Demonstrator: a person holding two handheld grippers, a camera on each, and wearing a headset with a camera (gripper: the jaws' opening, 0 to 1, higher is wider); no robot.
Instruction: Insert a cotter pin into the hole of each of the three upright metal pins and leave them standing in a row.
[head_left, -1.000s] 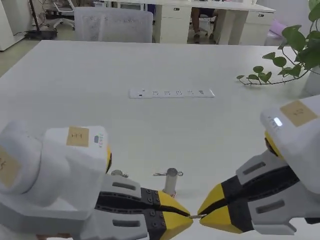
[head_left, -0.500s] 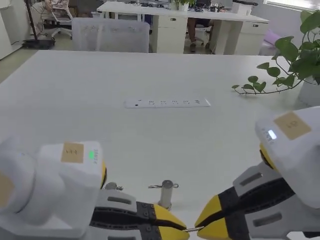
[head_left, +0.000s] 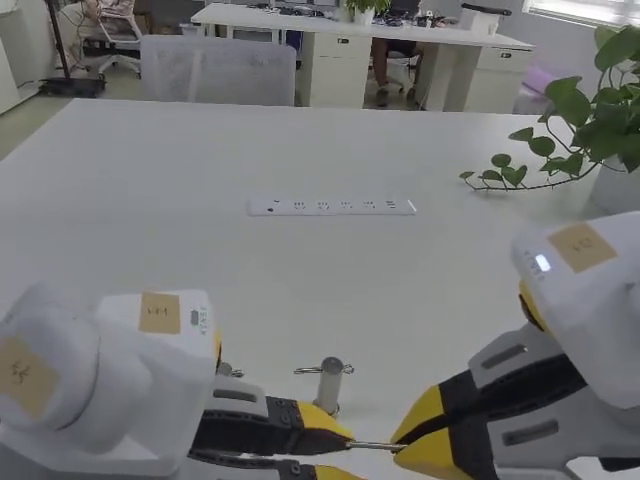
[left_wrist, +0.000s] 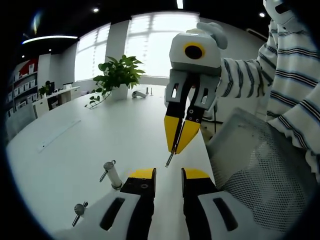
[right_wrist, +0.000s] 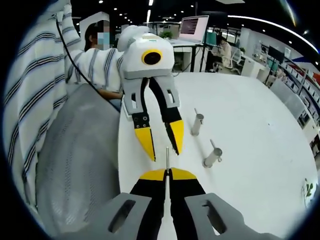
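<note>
Two upright metal pins stand near the table's front edge. One pin (head_left: 330, 384) has a cotter pin (head_left: 322, 369) through its top; the other (head_left: 226, 371) is partly hidden behind my left gripper (head_left: 338, 450). Both pins also stand beside the left jaws, the nearer pin (left_wrist: 112, 175) and the farther pin (left_wrist: 78, 209). My right gripper (right_wrist: 167, 174) is shut on a thin loose cotter pin (right_wrist: 166, 159), which points at the left gripper (right_wrist: 162, 140). The left gripper (left_wrist: 168, 174) is open, its jaws just short of the pin's tip (left_wrist: 170, 160).
A white power strip (head_left: 332, 207) lies mid-table. A potted plant (head_left: 580, 120) trails over the right edge. A mesh chair (head_left: 218, 70) stands at the far side, and another mesh chair (left_wrist: 250, 165) is close to the table's near edge.
The head camera has tilted, so the scene sits lower. The left gripper has drawn back slightly to the left, and more of the held cotter pin shows between the two grippers.
</note>
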